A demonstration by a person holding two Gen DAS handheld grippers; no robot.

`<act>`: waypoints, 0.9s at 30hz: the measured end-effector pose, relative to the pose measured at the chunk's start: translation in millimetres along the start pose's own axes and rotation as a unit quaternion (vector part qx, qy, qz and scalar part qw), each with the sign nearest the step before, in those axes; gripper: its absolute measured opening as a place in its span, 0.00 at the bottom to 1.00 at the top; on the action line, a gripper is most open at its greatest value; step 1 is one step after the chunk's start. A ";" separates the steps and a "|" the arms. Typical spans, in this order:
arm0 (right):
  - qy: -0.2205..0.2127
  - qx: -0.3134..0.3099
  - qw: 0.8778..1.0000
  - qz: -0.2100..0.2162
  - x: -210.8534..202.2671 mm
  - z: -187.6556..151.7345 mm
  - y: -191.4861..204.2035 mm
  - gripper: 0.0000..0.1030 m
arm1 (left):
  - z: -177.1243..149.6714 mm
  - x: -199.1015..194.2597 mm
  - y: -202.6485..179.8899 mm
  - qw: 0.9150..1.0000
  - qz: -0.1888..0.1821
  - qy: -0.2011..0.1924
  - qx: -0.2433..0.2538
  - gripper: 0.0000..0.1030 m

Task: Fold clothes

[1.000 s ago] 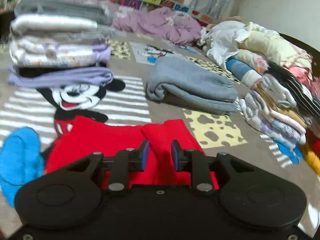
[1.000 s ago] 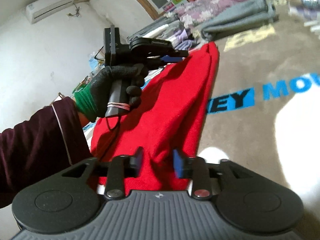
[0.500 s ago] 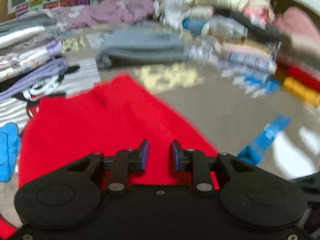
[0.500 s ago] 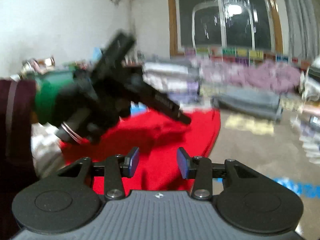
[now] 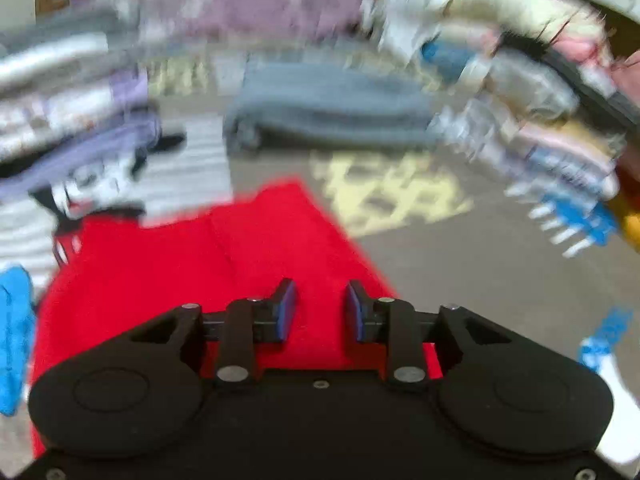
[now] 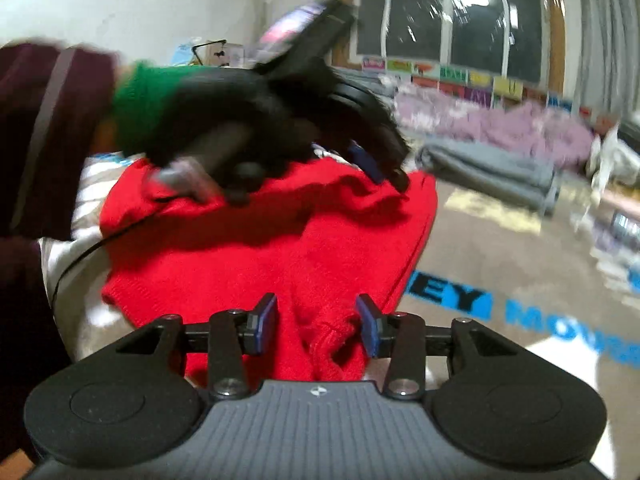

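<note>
A red garment lies spread on the patterned carpet, folded over with a crease down its middle. My left gripper hovers open just above the red cloth, nothing pinched between its blue pads. The right wrist view shows the same red garment, rumpled at its near edge. My right gripper is open wide over that edge, with a bunched bit of cloth lying loose between the fingers. A gloved hand holds the left gripper above the garment's far side. Both views are motion-blurred.
A folded grey garment lies beyond the red one. A stack of folded clothes stands at the left and a mixed pile at the right. Purple clothes lie by the far wall. A blue item sits at the left edge.
The red garment hung raised between both grippers; now it lies on the carpet. The right gripper's fingers have spread wider. The left gripper has swung over the cloth, pointing right.
</note>
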State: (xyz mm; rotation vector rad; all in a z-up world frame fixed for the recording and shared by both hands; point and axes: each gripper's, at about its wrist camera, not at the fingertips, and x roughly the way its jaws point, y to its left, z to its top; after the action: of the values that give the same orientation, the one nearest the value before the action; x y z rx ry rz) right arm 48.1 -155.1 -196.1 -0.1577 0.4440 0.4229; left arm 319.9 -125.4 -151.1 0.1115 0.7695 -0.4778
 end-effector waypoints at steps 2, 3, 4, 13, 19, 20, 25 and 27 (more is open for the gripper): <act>0.005 -0.012 1.000 0.005 1.2 -1.7 1.8 0.45 | 1.1 0.4 -1.1 1.000 0.003 -0.001 0.006 0.32; 0.012 -0.012 1.000 0.013 4.4 -3.4 -0.7 0.46 | 2.6 -4.2 -0.9 1.000 0.004 -0.002 0.004 0.32; 0.015 -0.011 1.000 0.017 4.3 -2.3 -2.8 0.46 | 2.2 -12.1 -0.7 1.000 0.003 -0.008 0.002 0.32; -0.072 -0.058 0.996 -0.012 -33.8 10.5 11.7 0.51 | -67.9 -121.8 -8.8 0.995 -0.033 -0.088 -0.024 0.37; -0.021 -0.068 0.997 0.009 -22.0 2.6 16.3 0.56 | -108.5 -110.6 -34.6 0.996 -0.069 -0.039 0.029 0.37; -0.020 -0.068 0.997 0.007 -23.6 2.4 17.6 0.57 | -113.4 -103.3 -38.9 0.996 -0.066 -0.032 0.046 0.39; -0.019 -0.068 0.997 -0.003 -31.7 0.9 24.3 0.57 | -112.0 -104.7 -38.5 0.996 -0.065 -0.034 0.053 0.44; -0.018 -0.068 0.997 -0.007 -34.9 0.4 27.0 0.57 | -114.4 -115.2 -38.5 0.996 -0.057 -0.042 0.055 0.48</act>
State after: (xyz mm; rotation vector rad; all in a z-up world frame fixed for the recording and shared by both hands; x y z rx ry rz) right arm 8.1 -143.3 -181.7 -0.2852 0.3774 0.4419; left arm 157.9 -85.8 -150.6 0.1497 0.6697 -0.6294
